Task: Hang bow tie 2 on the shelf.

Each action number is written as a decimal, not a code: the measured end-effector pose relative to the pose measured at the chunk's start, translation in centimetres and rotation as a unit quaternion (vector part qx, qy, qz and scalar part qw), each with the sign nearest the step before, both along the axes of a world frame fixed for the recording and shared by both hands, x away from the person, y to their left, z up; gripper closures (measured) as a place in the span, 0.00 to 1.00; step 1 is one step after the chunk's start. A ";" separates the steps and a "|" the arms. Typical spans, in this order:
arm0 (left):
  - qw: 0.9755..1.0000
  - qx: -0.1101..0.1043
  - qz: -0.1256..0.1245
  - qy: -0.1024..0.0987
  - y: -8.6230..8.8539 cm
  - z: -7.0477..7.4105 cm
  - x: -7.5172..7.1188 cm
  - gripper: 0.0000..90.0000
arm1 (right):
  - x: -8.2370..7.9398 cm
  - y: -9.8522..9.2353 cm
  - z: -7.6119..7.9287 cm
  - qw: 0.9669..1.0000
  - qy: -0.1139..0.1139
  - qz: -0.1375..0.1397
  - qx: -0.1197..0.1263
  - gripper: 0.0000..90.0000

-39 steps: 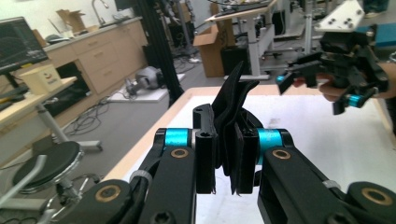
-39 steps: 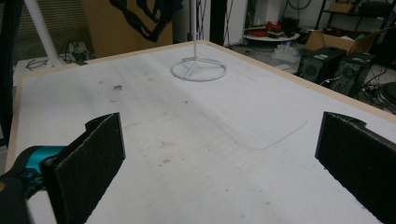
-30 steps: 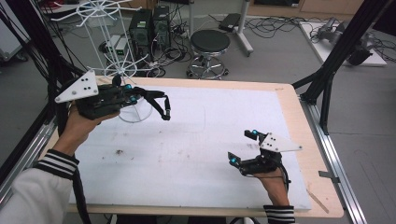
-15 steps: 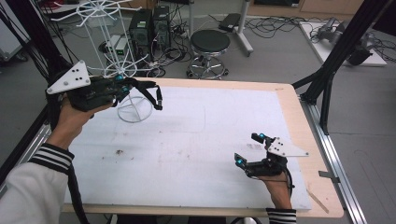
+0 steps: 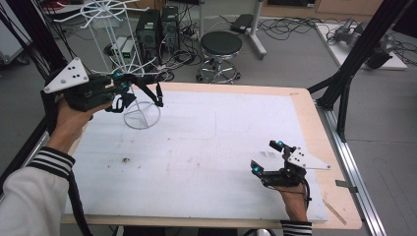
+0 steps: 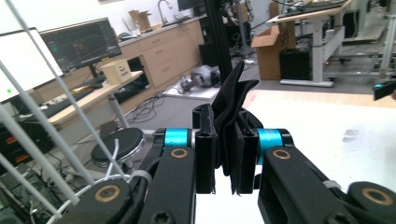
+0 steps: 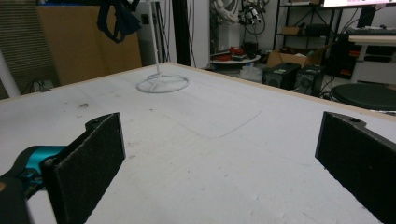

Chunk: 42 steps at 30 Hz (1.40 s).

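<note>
High view, left to right: left hand at about 10 o'clock of the table, raised off the white mat, forearm in a white sleeve with striped cuff coming up from 7 o'clock. The left gripper points toward 3 o'clock, grey plate on top, with a black strap looping out of its tip. Just beside it, at 11 o'clock of the mat, stands a white wire rack with a ring base on the mat; the strap hangs above that base, whether touching the rack pole cannot tell.

The left gripper view gives what the high view can't: jaws nearly closed, pinching folded black strap between the pads, fabric sticking up past the tips. White rack wires cross at 9 o'clock, close by. Background has a stool and a monitor.

Right hand low at 5 o'clock of the table, resting near the mat's front edge; right gripper points toward 10–11 o'clock.

The right gripper view shows the jaws spread wide, nothing between the pads, just bare mat. Far off at 11 o'clock it shows the rack base and the dark strap hanging high at 12 o'clock.
</note>
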<state>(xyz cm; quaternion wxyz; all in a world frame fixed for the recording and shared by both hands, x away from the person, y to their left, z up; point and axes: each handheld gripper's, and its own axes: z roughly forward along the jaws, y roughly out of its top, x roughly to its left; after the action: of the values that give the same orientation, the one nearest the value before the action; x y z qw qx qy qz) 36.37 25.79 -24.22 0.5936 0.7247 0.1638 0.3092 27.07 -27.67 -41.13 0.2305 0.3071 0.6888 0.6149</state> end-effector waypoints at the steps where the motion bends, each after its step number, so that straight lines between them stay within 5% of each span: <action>1: 1.000 0.001 0.002 0.001 0.1 0.0 0.1 0.91 | 0.0 0.0 0.0 1.000 -0.004 0.001 -0.002 0.01; 8: 1.000 0.000 0.025 -0.003 0.7 -0.2 0.5 0.91 | -0.1 0.0 0.1 1.000 -0.011 -0.001 0.005 0.01; 30: 0.996 0.057 0.071 -0.017 1.4 -1.6 0.9 0.91 | -0.4 -0.5 0.0 1.000 -0.009 -0.019 0.003 0.01; 42: 0.993 0.071 0.091 -0.034 1.6 -2.6 0.9 0.91 | -1.0 -0.8 -1.4 0.998 -0.034 -0.041 0.018 0.01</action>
<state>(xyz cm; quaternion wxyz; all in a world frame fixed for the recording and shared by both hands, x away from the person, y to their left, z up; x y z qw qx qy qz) 37.27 27.35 -26.84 0.5151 0.7361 0.1867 0.3976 26.11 -28.42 -42.52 0.2734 0.3181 0.6561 0.6274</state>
